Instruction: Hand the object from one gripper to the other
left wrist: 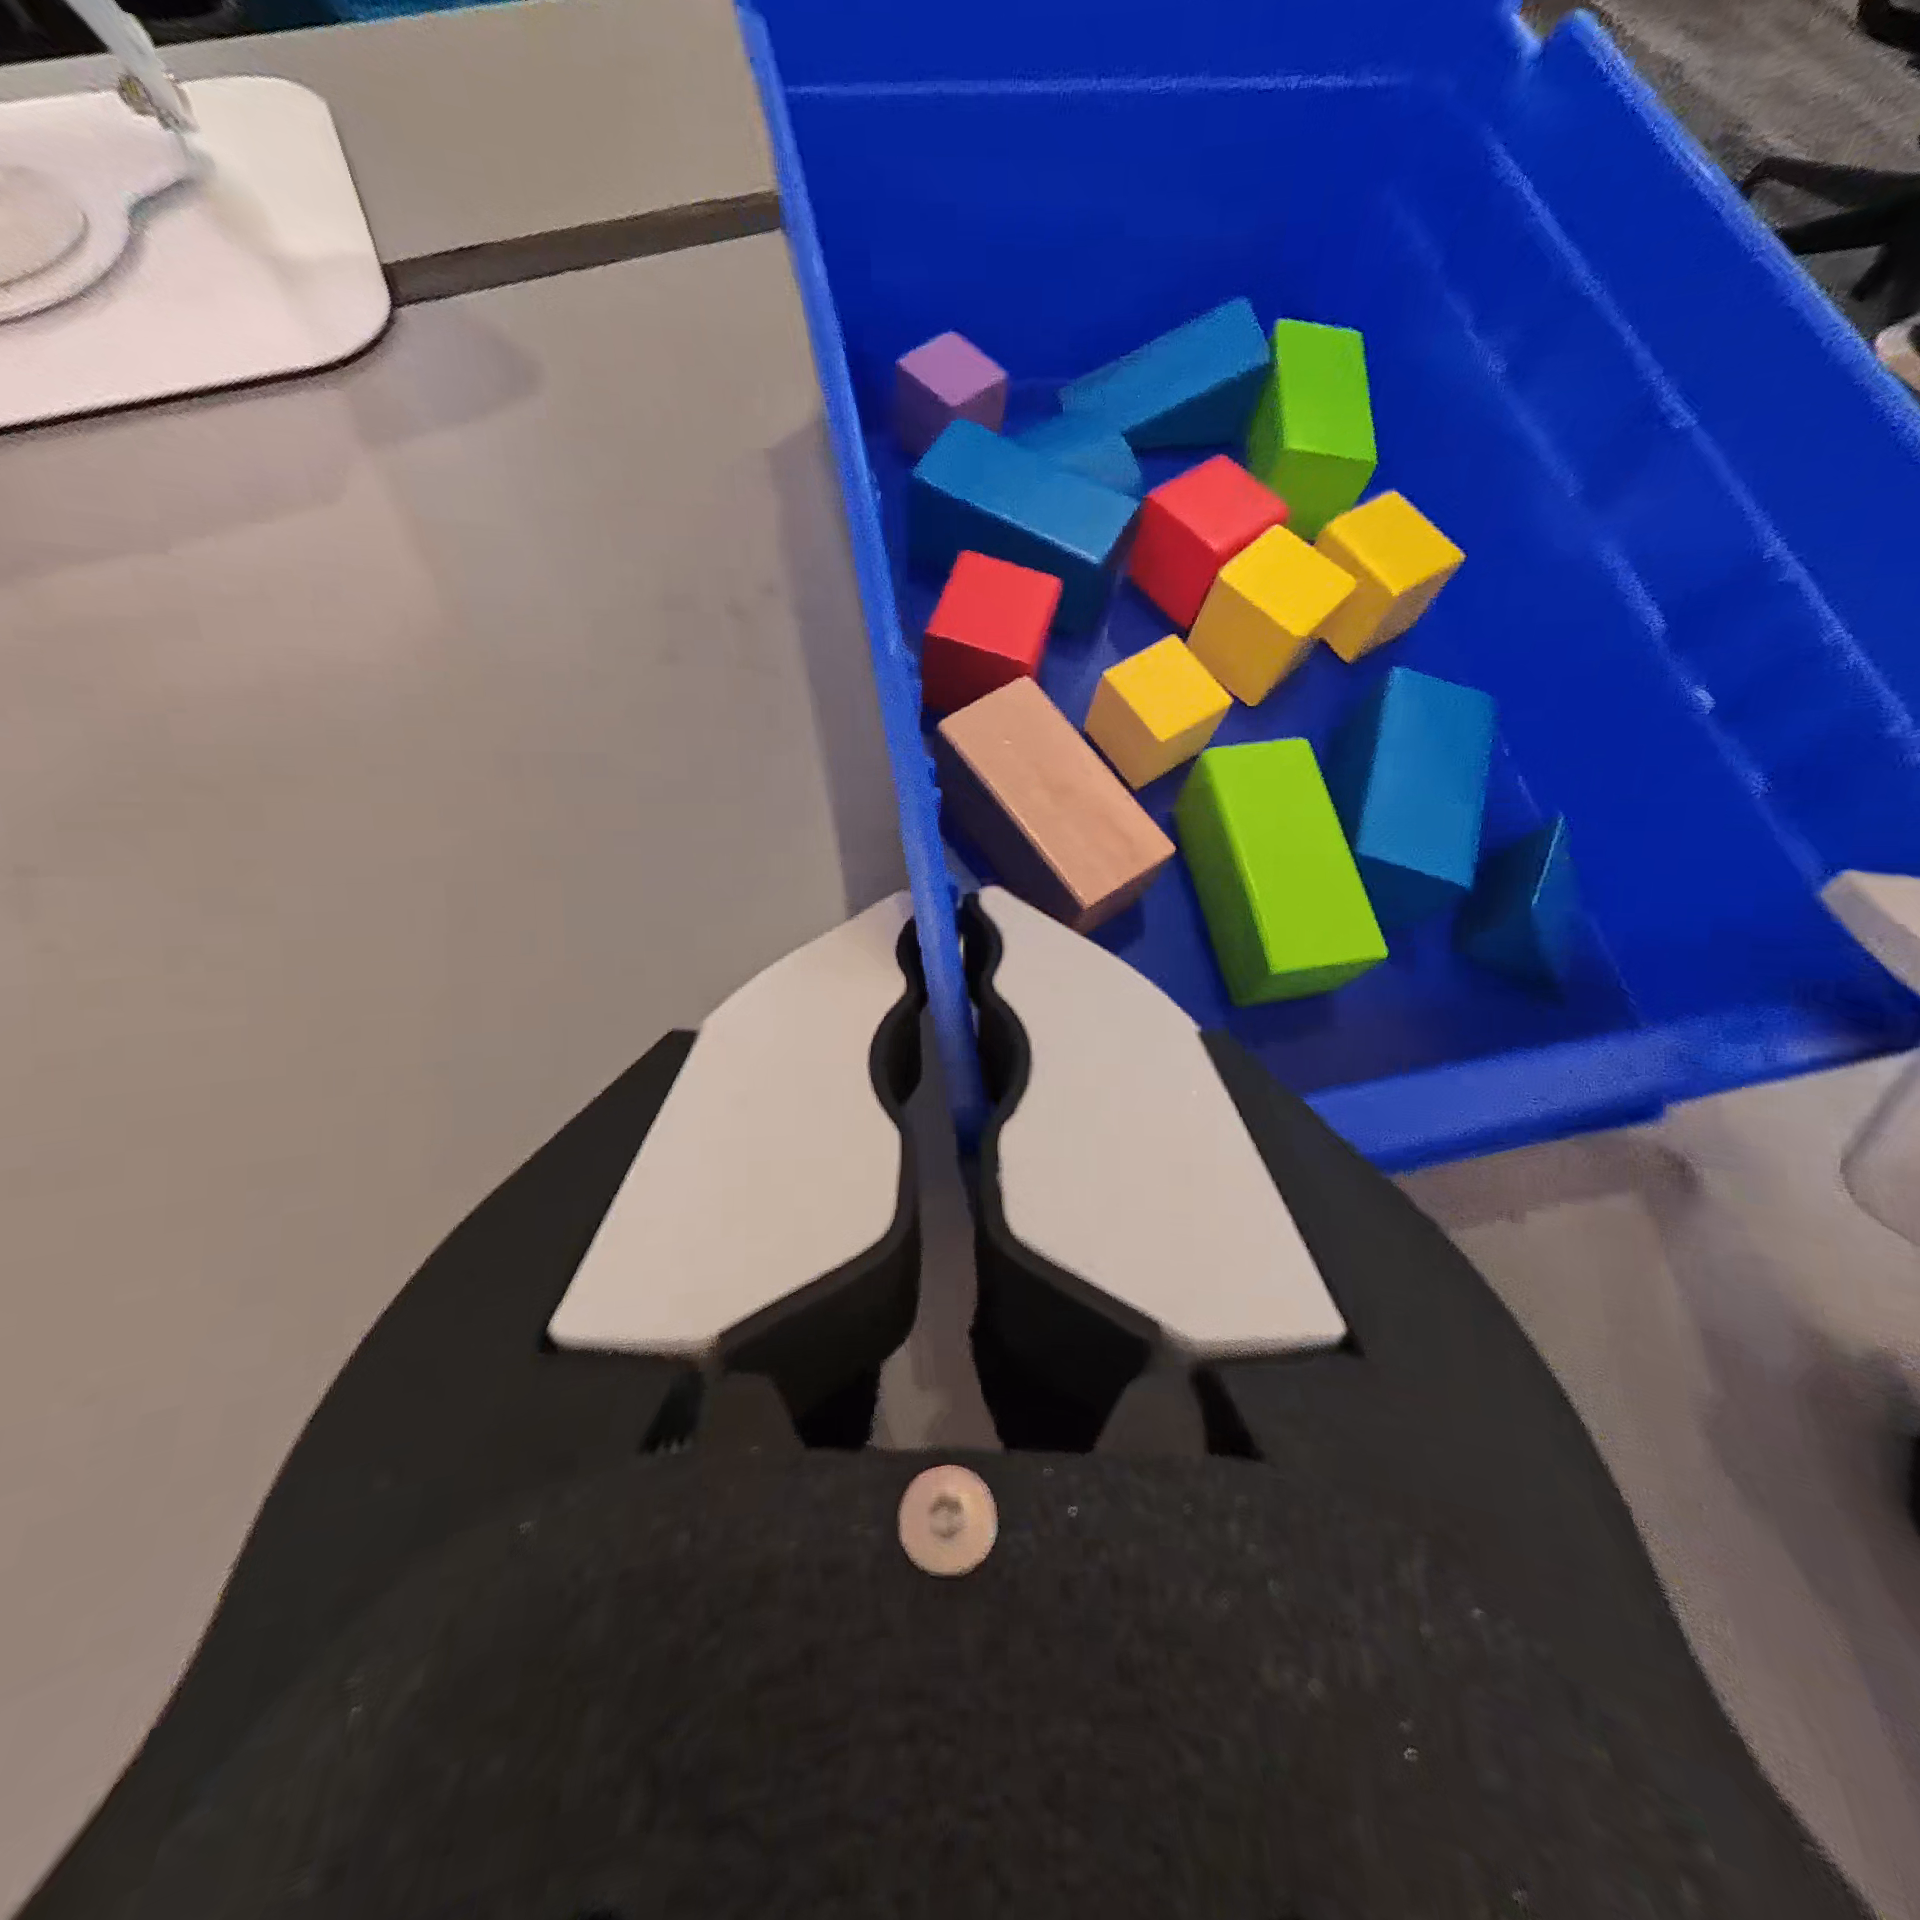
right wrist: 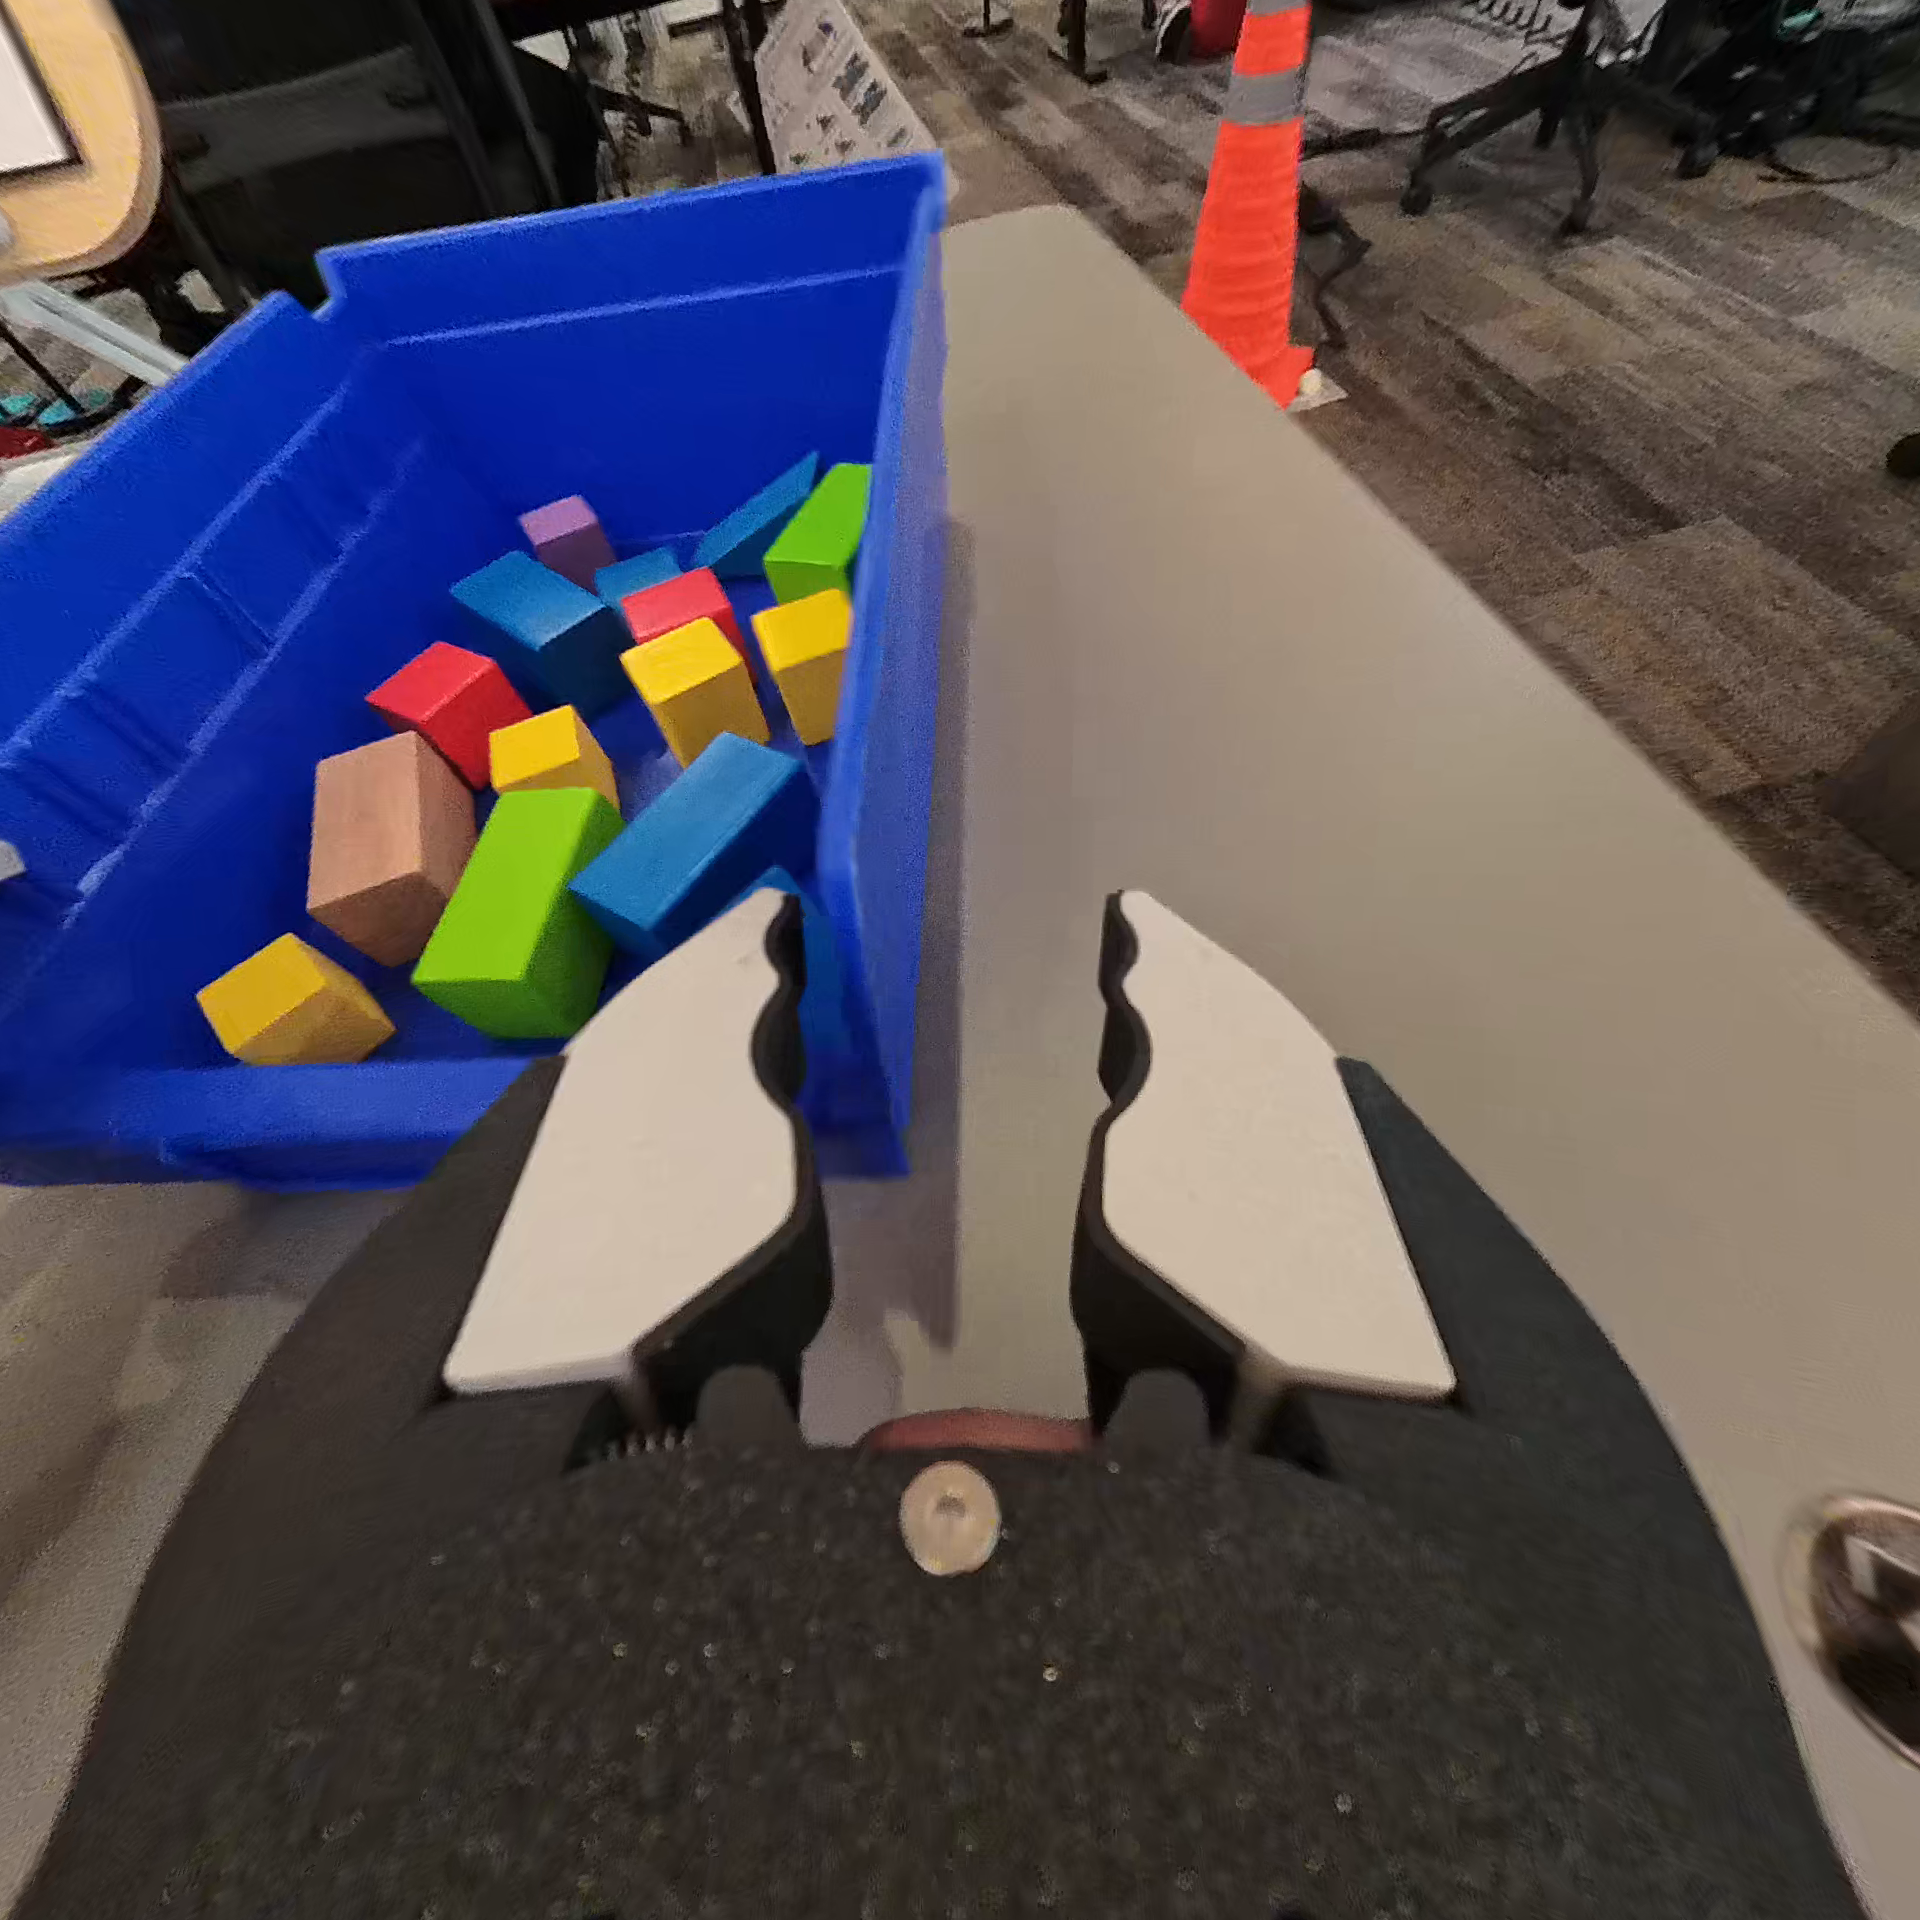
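Blue plastic bin [left wrist: 1143,208] holding coloured wooden blocks [left wrist: 1195,644].

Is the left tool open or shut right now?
Shut: the left tool pinches the blue bin by its side wall, fingers nearly meeting around it.

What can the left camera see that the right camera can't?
Only the left wrist view shows the left gripper shut on the blue bin's side wall, and a white flat stand on the table.

Only the right wrist view shows the right gripper open and holding nothing, straddling the bin's other side wall, an orange cone on the floor, and office chairs.

Both show the blue bin, its coloured blocks, such as the purple cube, and the grey table.
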The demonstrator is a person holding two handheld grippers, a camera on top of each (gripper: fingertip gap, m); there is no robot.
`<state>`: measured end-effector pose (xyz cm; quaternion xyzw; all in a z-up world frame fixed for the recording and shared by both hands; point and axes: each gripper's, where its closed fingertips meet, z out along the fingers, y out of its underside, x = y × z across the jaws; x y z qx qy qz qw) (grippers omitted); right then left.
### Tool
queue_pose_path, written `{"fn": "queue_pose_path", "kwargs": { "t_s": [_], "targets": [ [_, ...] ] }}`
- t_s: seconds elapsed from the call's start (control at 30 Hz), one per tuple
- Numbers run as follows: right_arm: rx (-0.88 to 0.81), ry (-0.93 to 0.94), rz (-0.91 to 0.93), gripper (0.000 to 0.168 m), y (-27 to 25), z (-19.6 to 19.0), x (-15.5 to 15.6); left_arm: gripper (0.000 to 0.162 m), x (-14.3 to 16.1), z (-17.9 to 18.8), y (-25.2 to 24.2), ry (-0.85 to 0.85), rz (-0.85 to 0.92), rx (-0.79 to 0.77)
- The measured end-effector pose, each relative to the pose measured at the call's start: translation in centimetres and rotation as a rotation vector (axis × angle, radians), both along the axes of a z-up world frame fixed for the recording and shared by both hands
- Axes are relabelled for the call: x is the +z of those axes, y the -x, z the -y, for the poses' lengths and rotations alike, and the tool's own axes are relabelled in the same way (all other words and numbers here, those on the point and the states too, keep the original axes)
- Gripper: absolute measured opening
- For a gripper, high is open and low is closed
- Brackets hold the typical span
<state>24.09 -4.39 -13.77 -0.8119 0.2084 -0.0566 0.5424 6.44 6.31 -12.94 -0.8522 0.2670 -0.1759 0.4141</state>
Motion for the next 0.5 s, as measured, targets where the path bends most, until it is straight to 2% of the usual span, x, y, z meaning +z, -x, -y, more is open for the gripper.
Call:
{"fn": "queue_pose_path", "kwargs": {
  "t_s": [0.07, 0.13, 0.2, 0.37, 0.5],
  "targets": [
    [0.045, 0.011, -0.010, 0.052, 1.5, -1.1, -0.3, 0.005, 0.0, 0.1, 0.5, 0.028, 0.018, -0.001],
    [0.049, -0.023, -0.036, 0.020, 2.6, -1.7, 0.3, 0.005, 0.1, 0.2, 1.0, 0.019, -0.001, -0.002],
    [0.020, 0.026, -0.020, 0.003, 2.8, -1.5, 0.3, 0.004, 0.4, 0.1, 1.9, 0.004, -0.012, 0.019],
    [0.068, 0.069, 0.008, 0.003, 6.8, -2.1, 1.2, 0.004, 1.8, -0.1, 6.1, -0.016, -0.013, 0.046],
    [0.143, 0.047, 0.001, 0.002, 13.2, -4.0, 1.9, 0.004, 2.7, -0.8, 13.0, -0.049, -0.031, 0.111]
  ]
}}
